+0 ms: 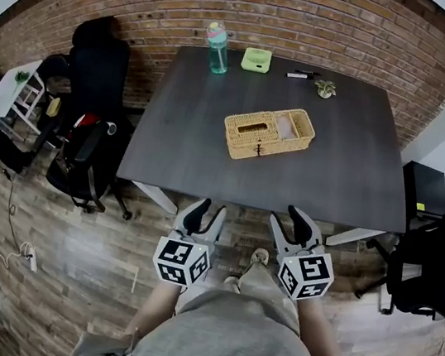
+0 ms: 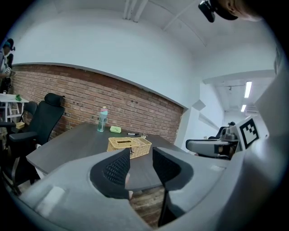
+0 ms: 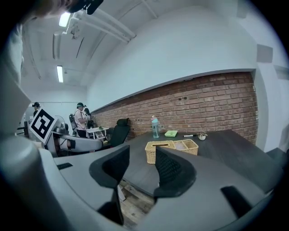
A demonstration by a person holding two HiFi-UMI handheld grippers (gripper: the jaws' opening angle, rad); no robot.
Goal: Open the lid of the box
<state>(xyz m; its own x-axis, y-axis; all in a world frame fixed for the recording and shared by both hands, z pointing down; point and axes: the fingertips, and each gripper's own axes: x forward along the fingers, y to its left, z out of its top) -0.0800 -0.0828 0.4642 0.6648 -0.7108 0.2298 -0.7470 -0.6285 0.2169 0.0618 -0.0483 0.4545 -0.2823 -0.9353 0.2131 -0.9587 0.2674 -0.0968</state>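
A woven wicker box (image 1: 268, 133) lies near the middle of the dark table (image 1: 185, 150), its slotted lid covering the left part. It also shows far ahead as the box (image 2: 129, 146) in the left gripper view and the box (image 3: 171, 150) in the right gripper view. Both grippers hang in front of the table's near edge, well short of the box. The left gripper (image 1: 203, 213) is open with nothing between its jaws. The right gripper (image 1: 292, 222) is open and empty too.
At the table's far edge stand a teal bottle (image 1: 217, 48), a green dish (image 1: 256, 59), a marker (image 1: 302, 75) and a small plant (image 1: 326, 88). Black office chairs (image 1: 91, 110) stand to the left and a black chair (image 1: 439, 266) to the right. People stand far off in the right gripper view.
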